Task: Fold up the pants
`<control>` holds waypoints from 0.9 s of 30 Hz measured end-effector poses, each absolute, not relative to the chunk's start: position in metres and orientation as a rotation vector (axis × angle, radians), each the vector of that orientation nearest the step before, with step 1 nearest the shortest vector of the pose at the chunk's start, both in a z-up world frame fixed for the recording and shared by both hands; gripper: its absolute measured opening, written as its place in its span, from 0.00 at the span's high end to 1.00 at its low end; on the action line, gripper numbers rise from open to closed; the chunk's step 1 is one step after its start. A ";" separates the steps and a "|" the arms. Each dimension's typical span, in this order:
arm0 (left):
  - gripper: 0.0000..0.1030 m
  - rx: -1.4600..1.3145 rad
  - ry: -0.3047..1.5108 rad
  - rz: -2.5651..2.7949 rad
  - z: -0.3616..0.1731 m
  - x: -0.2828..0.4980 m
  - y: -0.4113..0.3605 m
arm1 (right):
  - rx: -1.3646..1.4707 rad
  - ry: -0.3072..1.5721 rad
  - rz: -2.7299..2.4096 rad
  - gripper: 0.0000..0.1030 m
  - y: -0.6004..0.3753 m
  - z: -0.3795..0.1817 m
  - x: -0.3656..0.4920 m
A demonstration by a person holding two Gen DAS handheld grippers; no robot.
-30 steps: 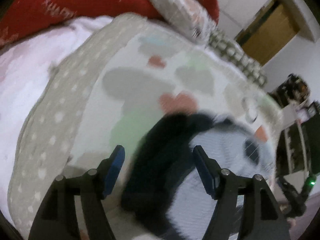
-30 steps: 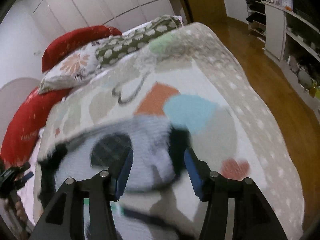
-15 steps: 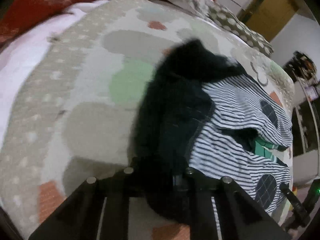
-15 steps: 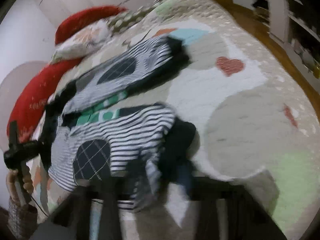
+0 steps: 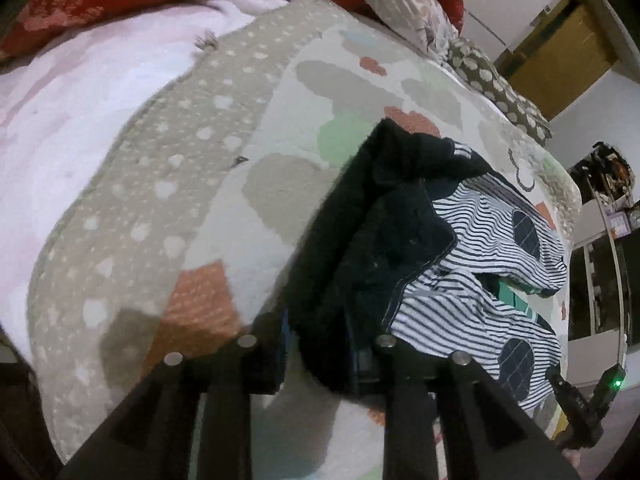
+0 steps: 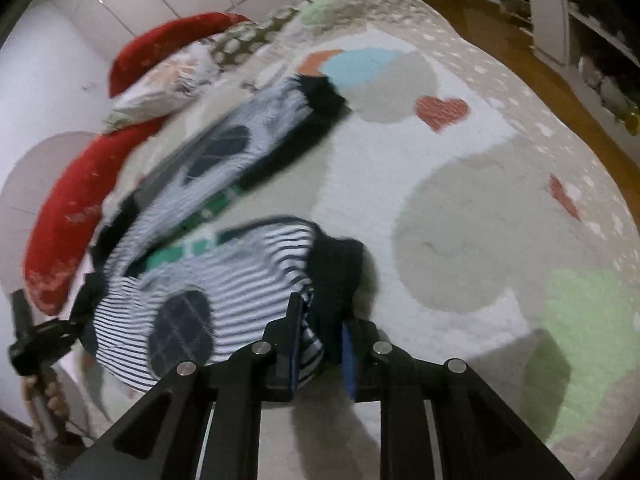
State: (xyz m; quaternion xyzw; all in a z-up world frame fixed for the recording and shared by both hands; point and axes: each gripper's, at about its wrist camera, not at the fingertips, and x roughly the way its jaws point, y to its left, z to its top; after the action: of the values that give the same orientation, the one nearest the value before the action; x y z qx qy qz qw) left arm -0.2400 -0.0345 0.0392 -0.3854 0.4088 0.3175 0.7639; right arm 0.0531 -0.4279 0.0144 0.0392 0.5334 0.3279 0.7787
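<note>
The pants [image 5: 472, 248] are black-and-white striped with dark round knee patches and black waistband and cuffs. They lie spread on a patterned bed cover [image 5: 192, 184]. My left gripper [image 5: 324, 344] is shut on the black waistband end [image 5: 360, 240]. In the right wrist view the pants [image 6: 224, 280] lie to the left, and my right gripper [image 6: 320, 340] is shut on a black cuff [image 6: 336, 268] of the near leg. The far leg [image 6: 256, 136] stretches away, blurred.
Red cushions [image 6: 68, 208] and patterned pillows [image 6: 168, 80] lie at the head of the bed. A white blanket [image 5: 80, 92] lies left of the cover. Wooden floor [image 6: 560, 80] and shelves [image 6: 580, 8] are at the right. The other gripper shows at each view's edge [image 5: 576, 400].
Both grippers were open above the pants a second ago. They came down and closed on the fabric, the left on the waistband, the right on the cuff.
</note>
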 end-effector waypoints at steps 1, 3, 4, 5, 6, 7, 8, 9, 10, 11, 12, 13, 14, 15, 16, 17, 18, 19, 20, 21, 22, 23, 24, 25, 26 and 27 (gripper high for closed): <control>0.71 -0.832 0.876 0.700 0.042 -0.246 -0.036 | 0.085 1.153 0.710 0.81 -0.431 0.014 0.053; 0.60 -0.806 0.828 0.745 0.054 -0.265 -0.040 | 0.076 1.144 0.702 0.81 -0.436 0.019 0.052; 0.58 -0.786 0.809 0.769 0.059 -0.274 -0.042 | 0.070 1.137 0.697 0.80 -0.439 0.024 0.052; 0.55 -0.771 0.797 0.788 0.064 -0.280 -0.044 | 0.072 1.125 0.697 0.78 -0.441 0.029 0.053; 0.52 -0.753 0.781 0.810 0.068 -0.286 -0.046 | 0.078 1.105 0.694 0.77 -0.443 0.036 0.055; 0.51 -0.736 0.763 0.827 0.073 -0.291 -0.049 | 0.077 1.078 0.679 0.76 -0.446 0.044 0.057; 0.48 -0.723 0.741 0.840 0.079 -0.296 -0.055 | 0.073 1.057 0.669 0.71 -0.443 0.051 0.062; 0.44 -0.716 0.725 0.844 0.082 -0.298 -0.058 | 0.070 1.040 0.666 0.64 -0.439 0.058 0.068; 0.43 -0.710 0.707 0.844 0.086 -0.299 -0.063 | 0.070 1.029 0.666 0.60 -0.432 0.065 0.076; 0.42 -0.705 0.700 0.839 0.088 -0.298 -0.067 | 0.070 1.021 0.670 0.53 -0.424 0.069 0.083; 0.42 -0.698 0.698 0.830 0.090 -0.296 -0.071 | 0.062 1.012 0.676 0.49 -0.409 0.071 0.095; 0.42 -0.690 0.700 0.820 0.090 -0.293 -0.075 | 0.050 1.013 0.674 0.48 -0.395 0.071 0.103; 0.42 -0.677 0.707 0.805 0.091 -0.289 -0.081 | 0.037 1.024 0.661 0.48 -0.382 0.068 0.114; 0.42 -0.668 0.713 0.794 0.091 -0.286 -0.085 | 0.029 1.041 0.630 0.48 -0.365 0.061 0.129; 0.42 -0.663 0.719 0.785 0.091 -0.284 -0.089 | 0.028 1.058 0.610 0.48 -0.355 0.056 0.138; 0.42 -0.660 0.726 0.774 0.090 -0.281 -0.093 | 0.025 1.079 0.586 0.48 -0.345 0.050 0.148; 0.42 -0.660 0.734 0.765 0.089 -0.279 -0.096 | 0.032 1.104 0.562 0.51 -0.336 0.042 0.157; 0.42 -0.659 0.739 0.760 0.088 -0.277 -0.098 | 0.062 1.136 0.563 0.59 -0.329 0.034 0.165; 0.42 -0.655 0.747 0.758 0.087 -0.276 -0.100 | 0.083 1.158 0.578 0.82 -0.327 0.029 0.169; 0.42 -0.649 0.752 0.759 0.086 -0.275 -0.101 | 0.104 1.185 0.595 0.88 -0.324 0.025 0.171; 0.42 -0.640 0.758 0.762 0.086 -0.274 -0.102 | 0.119 1.186 0.594 0.88 -0.326 0.023 0.170; 0.42 -0.633 0.762 0.768 0.085 -0.272 -0.102 | 0.121 1.179 0.591 0.88 -0.328 0.024 0.168; 0.42 -0.631 0.767 0.772 0.083 -0.271 -0.101 | 0.118 1.175 0.586 0.88 -0.332 0.023 0.166; 0.42 -0.634 0.771 0.772 0.082 -0.269 -0.100 | 0.118 1.175 0.574 0.88 -0.337 0.022 0.165; 0.42 -0.642 0.775 0.768 0.080 -0.268 -0.100 | 0.125 1.178 0.568 0.88 -0.343 0.020 0.164; 0.42 -0.647 0.778 0.762 0.078 -0.266 -0.100 | 0.140 1.186 0.569 0.88 -0.350 0.018 0.164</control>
State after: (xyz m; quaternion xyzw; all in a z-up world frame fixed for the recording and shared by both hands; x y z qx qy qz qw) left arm -0.2663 -0.1000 0.0784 -0.3024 0.3637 0.3561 0.8059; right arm 0.1641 -0.3501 0.0179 0.0649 0.5505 0.2642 0.7893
